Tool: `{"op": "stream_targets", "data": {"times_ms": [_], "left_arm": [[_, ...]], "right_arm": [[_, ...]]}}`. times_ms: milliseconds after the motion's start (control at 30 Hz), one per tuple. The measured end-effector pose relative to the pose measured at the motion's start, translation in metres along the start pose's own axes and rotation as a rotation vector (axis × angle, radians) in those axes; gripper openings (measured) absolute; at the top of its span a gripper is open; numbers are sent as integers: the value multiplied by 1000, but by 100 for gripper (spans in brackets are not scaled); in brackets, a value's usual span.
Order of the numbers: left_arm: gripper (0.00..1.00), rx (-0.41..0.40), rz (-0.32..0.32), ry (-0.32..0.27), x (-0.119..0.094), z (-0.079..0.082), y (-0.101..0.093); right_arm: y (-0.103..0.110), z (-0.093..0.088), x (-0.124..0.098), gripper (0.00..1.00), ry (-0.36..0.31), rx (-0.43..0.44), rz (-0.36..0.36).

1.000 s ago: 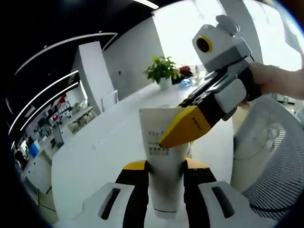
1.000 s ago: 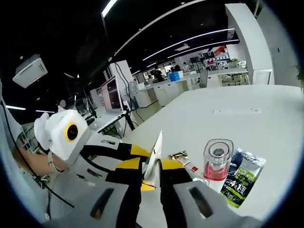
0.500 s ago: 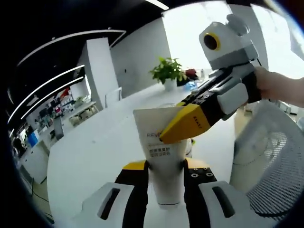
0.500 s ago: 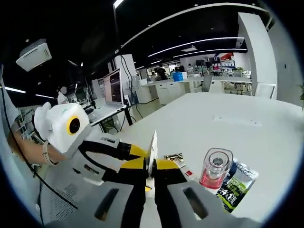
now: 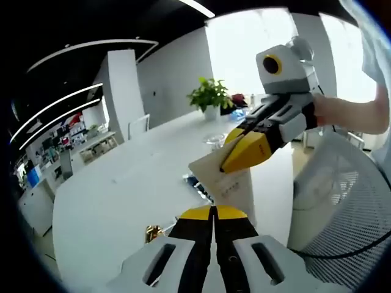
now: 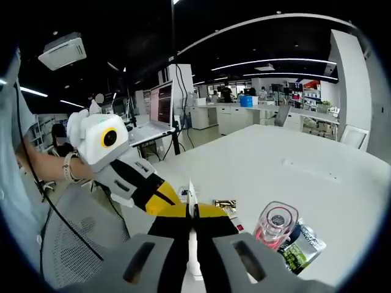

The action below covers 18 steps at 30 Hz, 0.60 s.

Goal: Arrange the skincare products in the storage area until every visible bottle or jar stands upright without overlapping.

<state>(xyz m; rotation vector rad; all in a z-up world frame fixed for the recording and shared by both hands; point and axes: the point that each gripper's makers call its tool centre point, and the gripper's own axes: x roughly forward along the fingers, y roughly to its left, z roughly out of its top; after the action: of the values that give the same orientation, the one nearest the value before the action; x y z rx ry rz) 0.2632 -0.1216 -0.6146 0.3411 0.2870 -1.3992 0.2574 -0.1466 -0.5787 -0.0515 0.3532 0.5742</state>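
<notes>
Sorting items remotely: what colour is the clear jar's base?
Pink; the jar shows best in the right gripper view.

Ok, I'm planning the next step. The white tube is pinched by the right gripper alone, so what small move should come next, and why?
Probably lower the right gripper to stand the white tube on bare table. It is held above the table by its flat top edge, the left gripper is shut on nothing, and the pink bottle and sachet need clearance.
</notes>
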Motion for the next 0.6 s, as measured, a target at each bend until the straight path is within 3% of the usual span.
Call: {"op": "stream_targets", "data": {"times_ms": [67,200,267,400,500,600], "left_arm": [[3,-38,-27,17,1,-5,-2],[17,-63,-79,25,7,-12,-6],[19,-72,-142,2,11,-11,-15],[24,-114,-176,27,19,-19,-17],[21,-68,-239,-11,22,-15,-27],[22,-76,-256,-2,22,-16,-30]], "right_arm": [[-1,0,0,1,5,0,19],[6,-1,1,1,11,-41,72],[10,1,2,1,2,-61,94],[20,5,5,1,-6,-88,168],[25,10,5,1,-12,-114,210],[31,15,5,1,-26,-121,251]]}}
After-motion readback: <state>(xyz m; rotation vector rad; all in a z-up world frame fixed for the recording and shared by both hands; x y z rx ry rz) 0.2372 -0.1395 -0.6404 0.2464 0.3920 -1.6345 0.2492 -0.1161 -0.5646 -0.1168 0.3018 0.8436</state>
